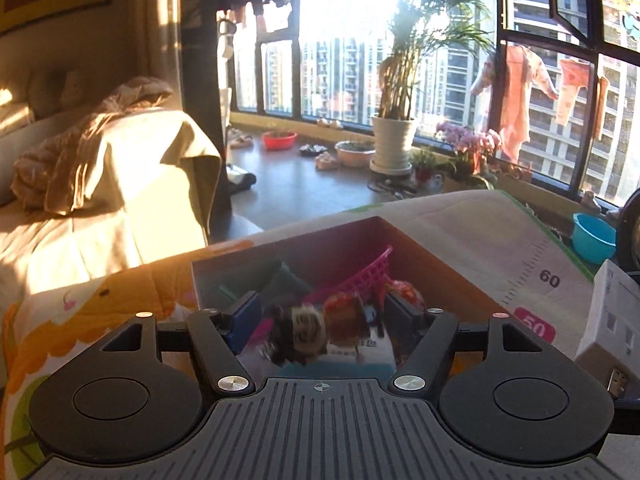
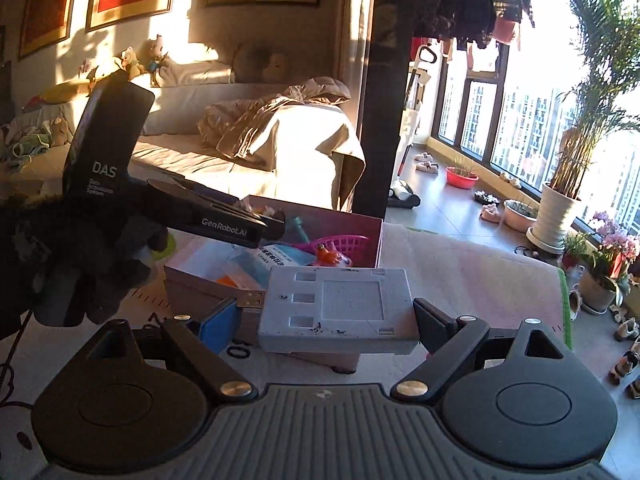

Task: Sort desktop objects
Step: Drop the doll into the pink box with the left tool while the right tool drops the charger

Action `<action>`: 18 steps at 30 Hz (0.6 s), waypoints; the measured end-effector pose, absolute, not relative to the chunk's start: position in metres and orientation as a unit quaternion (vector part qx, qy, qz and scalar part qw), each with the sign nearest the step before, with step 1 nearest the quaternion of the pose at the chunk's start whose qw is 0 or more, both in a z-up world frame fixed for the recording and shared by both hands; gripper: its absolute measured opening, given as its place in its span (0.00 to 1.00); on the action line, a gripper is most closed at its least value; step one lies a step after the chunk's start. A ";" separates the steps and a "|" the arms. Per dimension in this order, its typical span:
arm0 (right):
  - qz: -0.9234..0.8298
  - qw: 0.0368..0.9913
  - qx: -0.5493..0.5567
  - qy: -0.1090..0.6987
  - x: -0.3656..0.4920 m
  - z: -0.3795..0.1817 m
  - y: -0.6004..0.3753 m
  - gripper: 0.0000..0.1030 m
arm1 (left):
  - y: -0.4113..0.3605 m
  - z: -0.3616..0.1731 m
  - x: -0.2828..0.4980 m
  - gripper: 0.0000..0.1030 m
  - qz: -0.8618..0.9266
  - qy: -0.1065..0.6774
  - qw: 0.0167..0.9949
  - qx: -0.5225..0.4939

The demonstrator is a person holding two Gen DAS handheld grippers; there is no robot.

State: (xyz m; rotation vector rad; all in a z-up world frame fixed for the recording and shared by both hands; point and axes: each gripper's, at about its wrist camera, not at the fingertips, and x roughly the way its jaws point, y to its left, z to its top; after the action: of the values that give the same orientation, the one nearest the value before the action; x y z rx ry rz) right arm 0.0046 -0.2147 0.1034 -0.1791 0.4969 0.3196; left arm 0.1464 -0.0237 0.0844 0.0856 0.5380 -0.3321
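Two tools busy; right tool (image 2: 324, 320) spread wide around a grey power strip (image 2: 336, 304), pads just beside its ends, contact unclear, so strip still out on the surface (image 2: 480, 276), near the box's front corner; left tool (image 1: 316, 320) released too, poised over the cardboard box (image 1: 440, 276) above a blurred small item (image 1: 308, 330), grip not evident; inside already: pink basket (image 2: 340, 242), booklet (image 2: 284, 258), orange toy (image 2: 326, 254); mostly sorted, seemingly; strip left, maybe that item.
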 end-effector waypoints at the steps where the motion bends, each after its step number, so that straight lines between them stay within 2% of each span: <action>1: 0.156 0.952 -0.093 0.245 0.009 0.104 -0.211 0.88 | -0.020 0.084 0.145 0.78 -0.160 0.264 0.950 0.039; 5: 0.163 0.949 -0.110 0.247 0.027 0.101 -0.195 0.88 | -0.006 0.087 0.129 0.89 -0.155 0.256 0.953 0.043; 11: 0.157 0.947 -0.101 0.260 0.067 0.095 -0.175 0.88 | 0.033 0.084 0.091 0.94 -0.105 0.264 0.959 0.022; 18: 0.168 0.939 -0.070 0.292 0.117 0.081 -0.138 0.88 | 0.043 0.046 0.031 0.98 -0.071 0.318 0.945 -0.002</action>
State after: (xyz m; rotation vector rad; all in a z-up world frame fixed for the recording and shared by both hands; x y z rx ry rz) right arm 0.1165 -0.1383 0.0808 -0.1433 0.5954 0.3430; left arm 0.0306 0.0426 0.0465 -0.0036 0.6486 -0.1447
